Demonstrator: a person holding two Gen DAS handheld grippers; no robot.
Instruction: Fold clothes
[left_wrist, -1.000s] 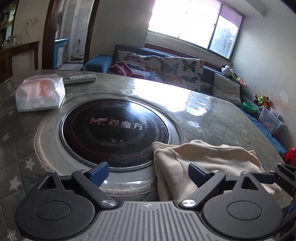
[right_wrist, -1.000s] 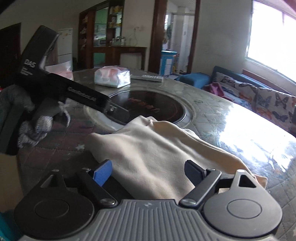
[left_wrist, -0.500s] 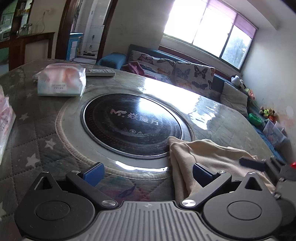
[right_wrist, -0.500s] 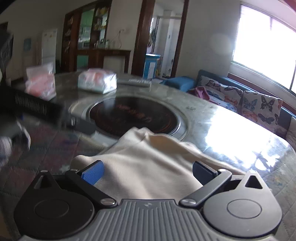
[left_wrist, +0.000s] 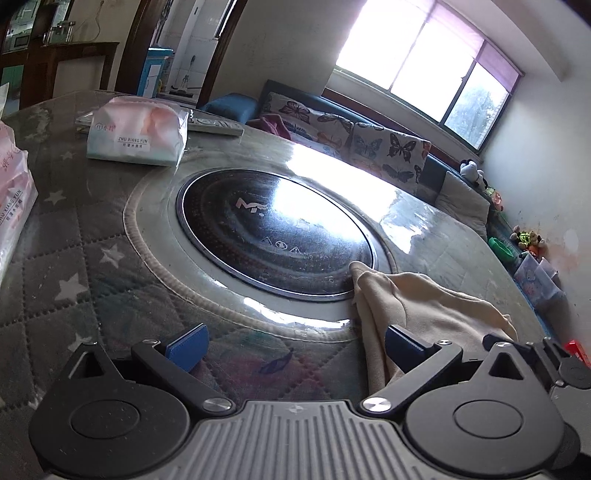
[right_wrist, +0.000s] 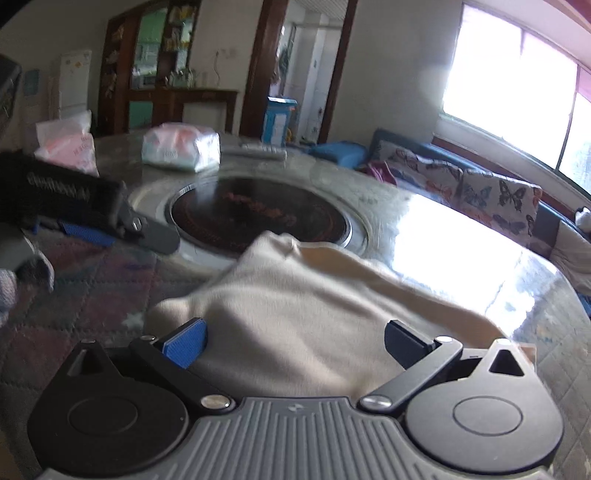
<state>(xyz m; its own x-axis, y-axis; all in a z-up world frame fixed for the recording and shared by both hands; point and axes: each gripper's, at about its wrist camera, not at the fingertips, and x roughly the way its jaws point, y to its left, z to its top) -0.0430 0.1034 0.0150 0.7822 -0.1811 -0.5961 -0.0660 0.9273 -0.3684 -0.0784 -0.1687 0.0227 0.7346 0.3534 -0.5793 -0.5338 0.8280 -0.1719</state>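
**Both grippers wide open over cream garment on round table**

While the left wrist view looks down at the table (left_wrist: 92, 266), the cream garment (left_wrist: 424, 306) lies at lower right, long axis running from a peak at the rim of the black cooktop disc (left_wrist: 273, 232) out toward the right table edge. Near end is cut off behind the gripper body; garment type hard to tell. Left gripper (left_wrist: 293, 341) has jaws spread to full width after just opening, nothing clamped. Its right blue pad overlaps the garment's near fold in the picture, contact unclear; left pad is over bare quilted cover. Tissue pack (left_wrist: 136, 134) sits beyond the disc, a second pack cut off at far left. Part of the other tool shows at the right edge.

Right wrist view, blurred: garment (right_wrist: 303, 314) fills the centre, one corner pointing up toward the disc (right_wrist: 258, 216), long axis sloping down to the right, near edge hidden under the gripper. Right gripper (right_wrist: 295, 341) has also just opened, jaws fully apart, cloth lying between the pads but not pinched. Left gripper (right_wrist: 110, 227) appears at left, over the table beside the garment, the hand behind it mostly cut off.
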